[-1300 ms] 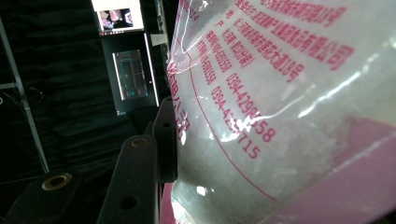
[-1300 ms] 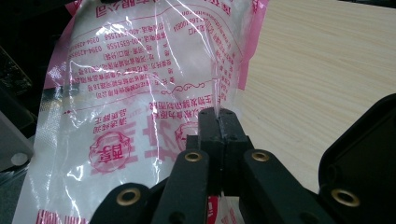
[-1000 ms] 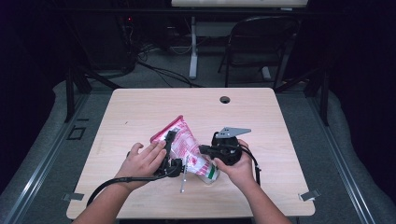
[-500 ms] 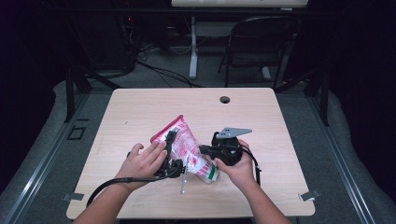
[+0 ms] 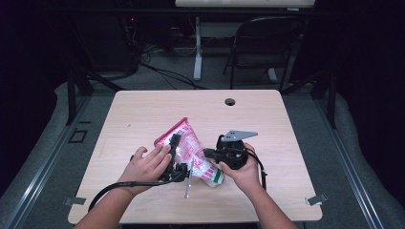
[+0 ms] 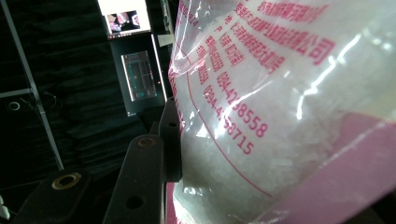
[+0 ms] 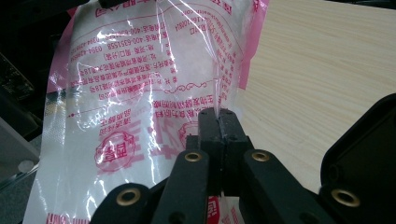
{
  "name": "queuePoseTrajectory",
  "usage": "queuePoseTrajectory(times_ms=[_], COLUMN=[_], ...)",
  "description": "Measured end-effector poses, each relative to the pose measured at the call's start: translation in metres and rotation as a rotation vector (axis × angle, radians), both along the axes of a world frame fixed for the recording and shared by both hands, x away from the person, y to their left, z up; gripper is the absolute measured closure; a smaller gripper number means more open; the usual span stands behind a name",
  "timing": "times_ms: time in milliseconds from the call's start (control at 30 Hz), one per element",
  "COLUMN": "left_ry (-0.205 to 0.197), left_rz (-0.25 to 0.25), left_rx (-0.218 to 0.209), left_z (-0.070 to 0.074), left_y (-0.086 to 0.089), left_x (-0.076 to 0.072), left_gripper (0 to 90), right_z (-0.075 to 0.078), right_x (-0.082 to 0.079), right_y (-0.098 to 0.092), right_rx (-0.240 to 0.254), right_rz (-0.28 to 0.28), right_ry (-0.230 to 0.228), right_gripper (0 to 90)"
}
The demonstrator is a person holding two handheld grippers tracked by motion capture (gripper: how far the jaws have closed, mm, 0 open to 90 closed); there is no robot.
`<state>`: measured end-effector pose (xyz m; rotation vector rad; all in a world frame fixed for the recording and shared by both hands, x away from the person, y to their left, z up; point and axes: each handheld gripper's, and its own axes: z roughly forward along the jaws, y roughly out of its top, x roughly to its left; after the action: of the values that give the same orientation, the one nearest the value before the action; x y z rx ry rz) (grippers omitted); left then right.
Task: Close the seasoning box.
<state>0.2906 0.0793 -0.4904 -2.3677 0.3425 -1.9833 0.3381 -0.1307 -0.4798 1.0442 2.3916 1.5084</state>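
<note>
Light wood table (image 5: pixel 143 114), cable hole (image 5: pixel 230 101) near far edge. Grey carpet (image 5: pixel 363 157). Dark room; folding chair (image 5: pixel 267 43) and floor cables (image 5: pixel 162 71) behind. Lit monitor (image 6: pixel 123 18).

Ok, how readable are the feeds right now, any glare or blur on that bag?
High view: even light on the table, dark surroundings, soft detail on the pink-printed plastic bag. Left gripper view: the bag sits very close, white glare streaks across the film, print slightly blurred, background dark. Right gripper view: sharper, print legible, bright reflections on the creases above the right gripper, which pinches the film.
</note>
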Motion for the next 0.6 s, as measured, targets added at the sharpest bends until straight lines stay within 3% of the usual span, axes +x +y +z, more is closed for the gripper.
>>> queuePoseTrajectory(times_ms=[600], left_ry=[-0.022], left_rz=[-0.017], left_rx=[0.027], left_z=[0.0022], left_y=[-0.0027], left_x=[-0.0027], left_gripper=[66.9], right_z=[-0.0034], right_x=[0.0000], right_y=[-0.0002], right_rx=[-0.013], right_rz=[-0.010], right_ry=[-0.011], right_gripper=[90.0])
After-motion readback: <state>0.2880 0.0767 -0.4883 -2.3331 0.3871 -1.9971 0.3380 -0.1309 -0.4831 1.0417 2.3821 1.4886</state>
